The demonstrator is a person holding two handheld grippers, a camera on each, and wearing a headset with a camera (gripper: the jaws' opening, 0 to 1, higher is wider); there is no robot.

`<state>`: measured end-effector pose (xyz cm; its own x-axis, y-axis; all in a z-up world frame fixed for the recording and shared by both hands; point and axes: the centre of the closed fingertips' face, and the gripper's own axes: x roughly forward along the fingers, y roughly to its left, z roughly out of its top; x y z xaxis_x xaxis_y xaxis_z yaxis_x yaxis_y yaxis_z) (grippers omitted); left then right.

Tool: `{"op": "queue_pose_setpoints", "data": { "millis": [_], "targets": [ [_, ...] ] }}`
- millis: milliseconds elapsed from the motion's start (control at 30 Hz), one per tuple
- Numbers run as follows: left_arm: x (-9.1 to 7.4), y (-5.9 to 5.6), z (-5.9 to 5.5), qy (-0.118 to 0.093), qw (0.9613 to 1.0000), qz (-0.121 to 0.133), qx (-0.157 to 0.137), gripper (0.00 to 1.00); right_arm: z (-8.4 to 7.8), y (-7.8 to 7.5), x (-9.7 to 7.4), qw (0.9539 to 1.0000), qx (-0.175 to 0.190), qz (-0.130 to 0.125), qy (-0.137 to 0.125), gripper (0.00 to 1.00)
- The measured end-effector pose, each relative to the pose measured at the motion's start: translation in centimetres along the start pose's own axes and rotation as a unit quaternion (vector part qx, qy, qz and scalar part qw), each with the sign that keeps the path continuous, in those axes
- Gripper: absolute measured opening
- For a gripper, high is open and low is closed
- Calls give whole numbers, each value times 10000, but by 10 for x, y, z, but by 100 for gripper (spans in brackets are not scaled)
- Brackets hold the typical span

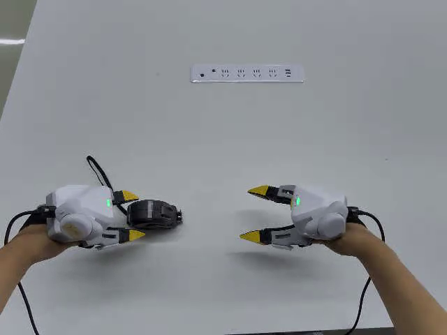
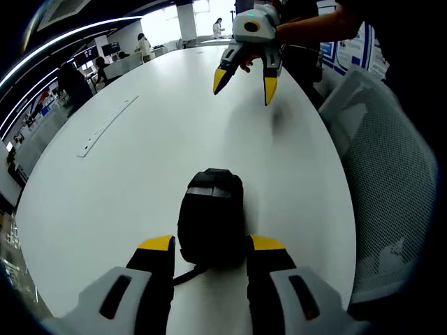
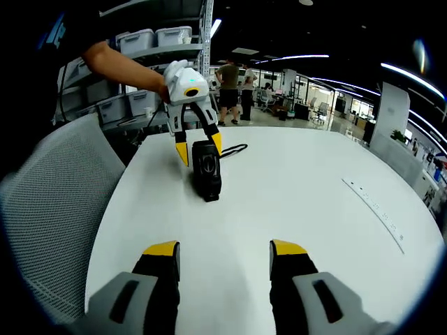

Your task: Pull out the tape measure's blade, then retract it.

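Here, my left gripper [image 1: 133, 216] clasps the tape measure [image 1: 154, 213] on the white table [image 1: 230, 132], and no blade is drawn out yet.
The case lies on the tabletop, pinched between the jaws. The right gripper [image 1: 253, 213] hovers well apart, level, with its jaws spread and nothing in them (it faces the case head-on). By my reading, pull and retraction are both left to do.

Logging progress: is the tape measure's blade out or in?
In: no blade shows beyond the black tape measure, held by the left gripper.
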<state>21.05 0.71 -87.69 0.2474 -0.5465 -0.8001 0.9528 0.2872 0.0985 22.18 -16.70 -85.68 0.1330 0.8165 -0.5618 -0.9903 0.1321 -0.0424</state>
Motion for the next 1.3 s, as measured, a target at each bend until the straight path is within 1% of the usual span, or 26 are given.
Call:
{"op": "queue_pose_setpoints", "data": {
  "millis": [67, 167, 367, 533, 800, 1033, 1167, 1300],
  "targets": [
    [1, 0, 0, 18, 10000, -33, 46, 35, 1, 1, 4, 10000, -28, 42, 8, 51],
    [3, -1, -1, 103, 9997, -114, 164, 33, 3, 2, 11, 9999, -61, 119, 9, 50],
    [6, 2, -1, 167, 9992, -181, 311, 29, 7, 4, 23, 9996, -142, 247, 25, 48],
    [7, 1, -1, 205, 9986, -269, 401, 30, 12, 3, 34, 9994, -168, 291, -5, 46],
    [8, 1, -2, 201, 9985, -278, 432, 29, 17, 5, 51, 9988, -236, 420, 10, 43],
    [8, 1, -2, 228, 9989, -240, 337, 28, 19, 9, 66, 9982, -286, 529, 14, 40],
    [8, 1, -2, 216, 9991, -259, 257, 27, 22, 13, 76, 9975, -340, 619, -36, 35],
    [8, 1, -3, 230, 9991, -255, 259, 27, 26, 17, 85, 9967, -367, 723, -87, 32]
  ]
}}
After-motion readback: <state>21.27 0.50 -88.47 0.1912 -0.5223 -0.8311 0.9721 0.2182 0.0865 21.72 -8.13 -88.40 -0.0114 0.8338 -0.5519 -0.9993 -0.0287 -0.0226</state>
